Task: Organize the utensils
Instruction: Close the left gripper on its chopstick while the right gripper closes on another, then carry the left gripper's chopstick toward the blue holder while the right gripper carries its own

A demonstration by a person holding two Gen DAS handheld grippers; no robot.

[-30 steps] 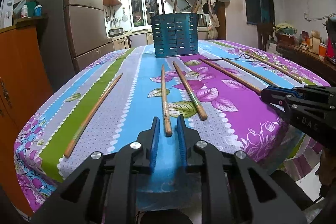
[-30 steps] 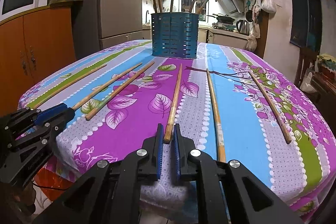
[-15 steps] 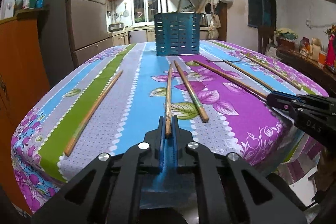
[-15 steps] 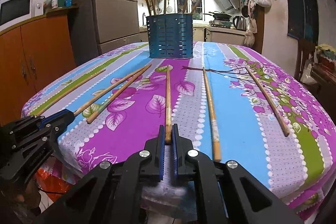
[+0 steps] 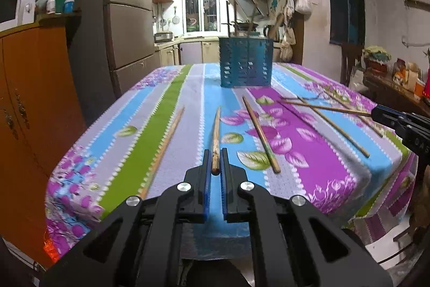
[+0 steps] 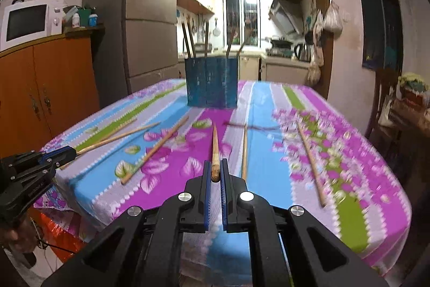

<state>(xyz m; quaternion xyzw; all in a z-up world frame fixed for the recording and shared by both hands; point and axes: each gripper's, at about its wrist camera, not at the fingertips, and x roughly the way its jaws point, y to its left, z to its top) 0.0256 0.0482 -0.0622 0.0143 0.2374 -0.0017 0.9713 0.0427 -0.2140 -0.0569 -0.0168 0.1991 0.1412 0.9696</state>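
1. Left-held chopstick [image 5: 215, 137]: near end clamped between the blue pads of the left claw [image 5: 215, 166]; shaft runs forward from the claw toward the blue utensil holder [image 5: 246, 62], its far tip over the blue stripe of the tablecloth.
2. Right-held chopstick [image 6: 215, 152]: near end clamped the same way in the right claw [image 6: 214, 171]; shaft points forward toward the utensil holder, which stands upright at the far side of the table [image 6: 349, 219].
3. Both claws are closed together on their sticks, each stick centred in the narrow gap between the pads.
4. Loose chopsticks lie flat on the cloth: one left of the left claw [image 5: 164, 147], one just right of it [image 5: 260, 135], others crossed farther right [image 5: 333, 113].
5. The holder already has several dark sticks standing in it [image 6: 188, 41].
6. Right view is motion-blurred; fine detail on the cloth cannot be told.
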